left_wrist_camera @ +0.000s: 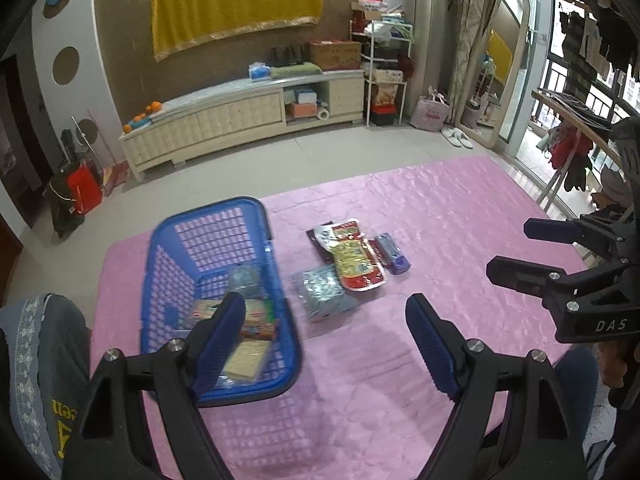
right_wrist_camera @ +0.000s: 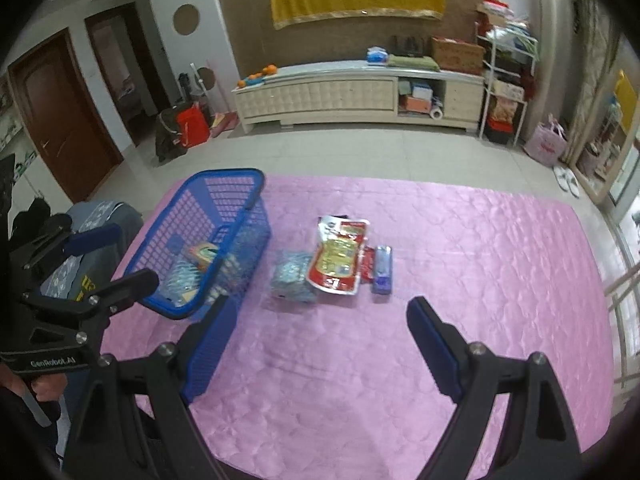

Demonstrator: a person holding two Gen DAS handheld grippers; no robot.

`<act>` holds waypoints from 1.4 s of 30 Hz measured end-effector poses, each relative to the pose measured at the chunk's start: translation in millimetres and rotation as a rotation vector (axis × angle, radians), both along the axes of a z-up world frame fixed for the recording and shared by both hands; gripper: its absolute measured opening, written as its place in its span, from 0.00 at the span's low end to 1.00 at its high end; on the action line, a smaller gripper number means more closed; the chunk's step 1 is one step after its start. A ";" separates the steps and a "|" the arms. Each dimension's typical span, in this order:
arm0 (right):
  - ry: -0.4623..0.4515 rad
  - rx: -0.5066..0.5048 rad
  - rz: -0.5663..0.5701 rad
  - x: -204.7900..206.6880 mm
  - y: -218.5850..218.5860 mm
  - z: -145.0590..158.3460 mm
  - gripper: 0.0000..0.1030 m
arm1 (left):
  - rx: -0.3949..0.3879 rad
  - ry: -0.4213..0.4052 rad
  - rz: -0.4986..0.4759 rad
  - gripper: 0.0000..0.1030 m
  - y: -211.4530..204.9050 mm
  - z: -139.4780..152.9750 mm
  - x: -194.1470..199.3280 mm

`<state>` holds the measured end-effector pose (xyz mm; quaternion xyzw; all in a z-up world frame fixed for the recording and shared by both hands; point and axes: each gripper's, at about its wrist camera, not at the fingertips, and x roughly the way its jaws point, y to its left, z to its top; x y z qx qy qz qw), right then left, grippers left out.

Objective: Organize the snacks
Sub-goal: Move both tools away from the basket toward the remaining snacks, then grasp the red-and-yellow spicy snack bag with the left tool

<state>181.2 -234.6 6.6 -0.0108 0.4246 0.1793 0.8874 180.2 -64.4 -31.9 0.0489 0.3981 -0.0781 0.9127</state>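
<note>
A blue basket on the pink mat already holds several snacks; four packets lie just beside it. Left gripper and right gripper gape wide, empty.

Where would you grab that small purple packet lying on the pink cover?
Probably across its narrow width, near the middle, coming straight down from above. The purple packet lies flat on the pink cover; its right long side is free, while the red-and-yellow pouch crowds its left.
</note>
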 end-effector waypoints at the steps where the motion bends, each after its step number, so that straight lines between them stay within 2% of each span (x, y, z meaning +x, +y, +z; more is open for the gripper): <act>1: 0.006 0.006 -0.008 2.7 -4.3 -2.8 0.87 | -0.002 0.010 -0.003 0.80 -4.0 -2.7 4.0; 6: 0.049 0.045 -0.047 23.9 -32.0 -19.8 0.87 | -0.043 0.098 -0.008 0.80 -24.6 -23.0 36.3; 9: 0.071 0.071 -0.069 39.4 -45.2 -26.9 0.87 | -0.063 0.124 -0.002 0.80 -35.0 -31.3 57.7; 14: 0.120 0.063 -0.089 69.4 -61.6 -43.4 0.87 | -0.084 0.182 0.029 0.80 -50.0 -50.6 96.3; 19: 0.206 0.108 -0.092 104.9 -72.3 -72.5 0.87 | -0.055 0.268 0.046 0.80 -62.1 -77.8 132.6; 22: 0.254 0.093 -0.085 119.6 -69.4 -89.5 0.87 | -0.046 0.310 0.067 0.80 -63.3 -89.5 149.3; 26: 0.283 0.052 -0.130 144.6 -71.7 -109.5 0.87 | -0.102 0.376 0.114 0.80 -59.1 -108.1 171.6; 28: 0.296 0.067 -0.143 153.8 -74.3 -116.4 0.87 | -0.118 0.405 0.128 0.80 -58.7 -117.7 180.2; 35: 0.339 0.070 -0.142 174.1 -82.7 -143.6 0.87 | -0.086 0.446 0.135 0.80 -64.5 -136.3 208.0; 37: 0.338 0.047 -0.139 179.9 -82.9 -147.3 0.87 | -0.079 0.465 0.137 0.80 -65.0 -144.0 215.2; 42: 0.352 0.079 -0.153 186.8 -90.5 -150.5 0.87 | -0.067 0.496 0.130 0.80 -69.0 -159.8 225.6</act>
